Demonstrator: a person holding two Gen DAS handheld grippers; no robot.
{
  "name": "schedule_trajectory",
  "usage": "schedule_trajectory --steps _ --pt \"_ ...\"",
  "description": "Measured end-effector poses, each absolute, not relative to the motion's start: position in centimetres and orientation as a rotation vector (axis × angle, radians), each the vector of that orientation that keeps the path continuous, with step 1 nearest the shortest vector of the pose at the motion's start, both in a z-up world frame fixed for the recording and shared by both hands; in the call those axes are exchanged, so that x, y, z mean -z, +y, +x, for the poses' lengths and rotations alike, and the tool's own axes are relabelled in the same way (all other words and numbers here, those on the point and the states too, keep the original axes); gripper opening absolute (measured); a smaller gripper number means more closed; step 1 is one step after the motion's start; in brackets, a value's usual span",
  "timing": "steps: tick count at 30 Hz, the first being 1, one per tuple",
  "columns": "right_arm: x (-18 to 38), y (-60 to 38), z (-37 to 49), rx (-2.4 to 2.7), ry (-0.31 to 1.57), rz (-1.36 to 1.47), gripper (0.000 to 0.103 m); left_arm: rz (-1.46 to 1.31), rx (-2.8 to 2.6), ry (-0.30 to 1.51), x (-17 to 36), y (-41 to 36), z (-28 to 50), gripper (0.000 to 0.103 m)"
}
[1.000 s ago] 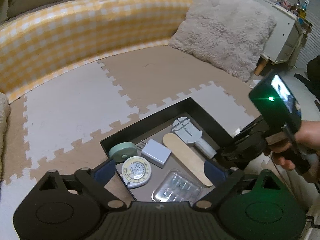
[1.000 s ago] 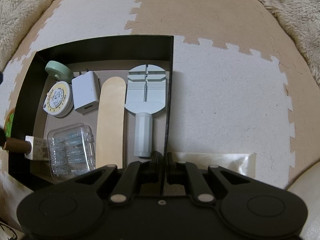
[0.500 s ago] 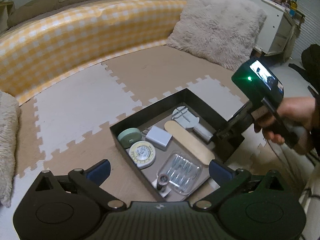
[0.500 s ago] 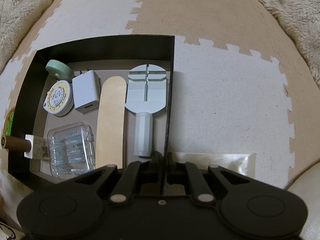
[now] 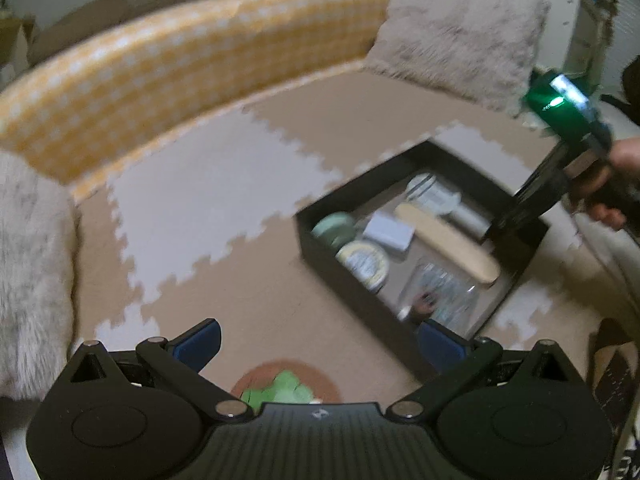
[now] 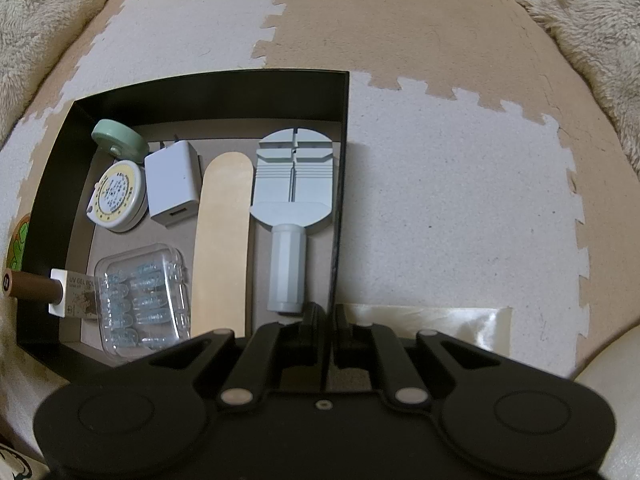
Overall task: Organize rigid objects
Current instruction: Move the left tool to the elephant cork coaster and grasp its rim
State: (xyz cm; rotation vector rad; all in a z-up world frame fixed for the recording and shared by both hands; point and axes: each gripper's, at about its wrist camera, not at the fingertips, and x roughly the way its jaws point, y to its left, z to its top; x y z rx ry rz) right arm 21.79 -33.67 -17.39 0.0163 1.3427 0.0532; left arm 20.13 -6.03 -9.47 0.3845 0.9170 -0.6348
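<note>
The black box (image 6: 224,92) sits on the foam floor mat (image 6: 460,200). In the left wrist view it lies at about 2 o'clock from the left gripper (image 5: 320,340), near but apart. In the right wrist view its right wall runs from 12 to 6 o'clock, straight into the right gripper (image 6: 325,320).

The right gripper is clamped narrow on that wall, one finger inside the box and one outside. It is the nearer of the two and appears to steady the box.

The left gripper stands at full width with nothing between its blue pads (image 5: 200,342); its jaws have just been opening. Beneath it lies a round brown coaster with a green figure (image 5: 286,384), outside the box at the near-left corner. This is judged the likely next item; its round form offers no long axis to align with.

Contents, in the right wrist view:
- Wooden stick (image 6: 222,248): long axis 12 to 6 o'clock.
- Grey watch tool (image 6: 292,200): parallel, handle toward 6 o'clock.
- Clear case (image 6: 142,300): near-left corner.
- White charger (image 6: 172,184): prongs toward 12 o'clock.
- Tape measure (image 6: 118,196) and green disc (image 6: 118,138): far-left corner.
- Brown-capped bottle (image 6: 34,286): cap toward 9 o'clock, over the left wall.
</note>
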Motion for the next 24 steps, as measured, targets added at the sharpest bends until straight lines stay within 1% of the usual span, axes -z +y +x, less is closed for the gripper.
schedule_trajectory --steps 7,13,18,24 --pt "17.4 -33.7 21.8 -0.053 1.343 0.018 0.007 0.290 0.588 1.105 13.2 -4.0 22.8 0.103" --pt "17.4 -33.7 21.8 -0.054 1.342 0.020 0.007 0.300 0.534 1.228 16.9 -3.2 23.8 0.103" --pt "17.4 -33.7 21.8 -0.054 1.342 0.020 0.007 0.319 0.512 1.273 18.6 -2.6 24.2 0.103" --pt "17.4 -33.7 21.8 -0.054 1.343 0.018 0.008 0.363 0.506 1.261 18.8 -3.2 23.9 0.103"
